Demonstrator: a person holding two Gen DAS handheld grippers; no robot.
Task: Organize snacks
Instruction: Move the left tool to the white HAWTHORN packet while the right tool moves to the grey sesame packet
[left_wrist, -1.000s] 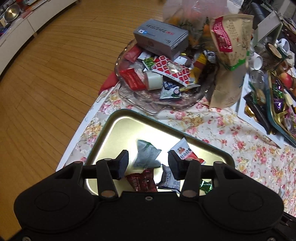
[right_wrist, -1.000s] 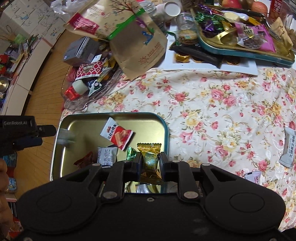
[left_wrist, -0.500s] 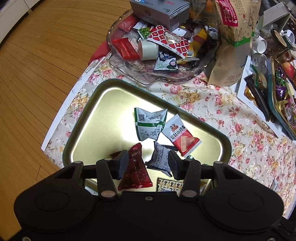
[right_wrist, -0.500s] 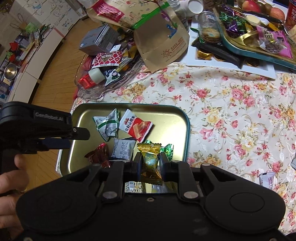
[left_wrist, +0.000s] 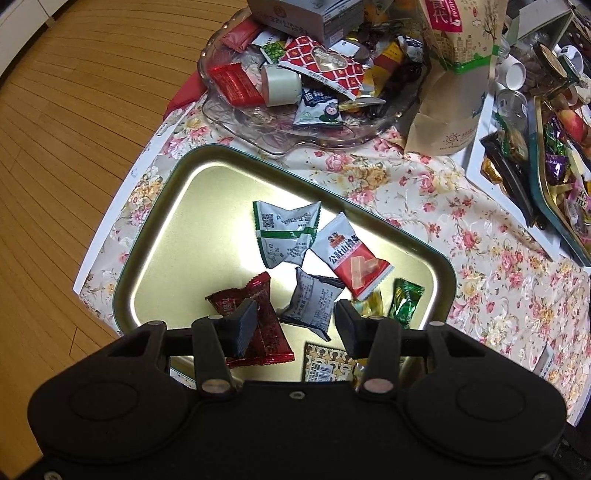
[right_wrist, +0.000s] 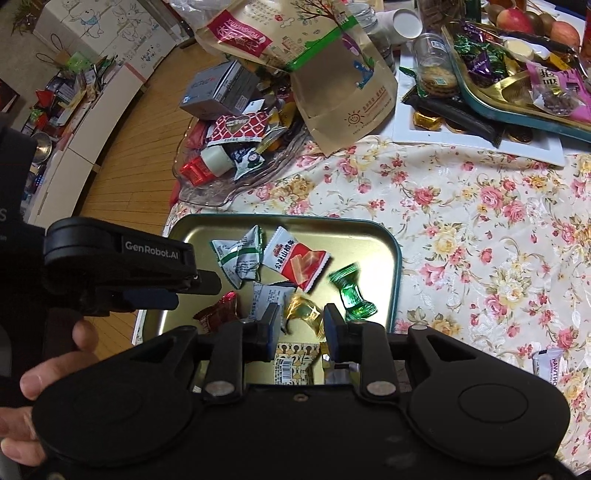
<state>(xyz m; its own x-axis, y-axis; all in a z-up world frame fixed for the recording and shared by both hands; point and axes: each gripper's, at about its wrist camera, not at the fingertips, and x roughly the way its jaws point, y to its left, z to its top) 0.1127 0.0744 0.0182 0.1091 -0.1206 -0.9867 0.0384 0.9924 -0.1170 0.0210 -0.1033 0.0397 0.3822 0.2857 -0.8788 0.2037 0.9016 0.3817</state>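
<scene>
Several wrapped snacks lie in the gold tray (right_wrist: 369, 232) on the floral cloth (right_wrist: 461, 221). The right gripper (right_wrist: 300, 322) has just been opening; its jaws stand apart, the gold candy (right_wrist: 303, 312) loose below them. The left gripper (left_wrist: 293, 322) hangs wide open, empty, above the red packet (left_wrist: 258, 321).

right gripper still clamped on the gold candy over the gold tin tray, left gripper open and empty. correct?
Not quite. In the right wrist view the right gripper has just been opening: its jaws stand apart and the gold candy lies loose in the gold tin tray. The left gripper is open and empty, as you say.
</scene>
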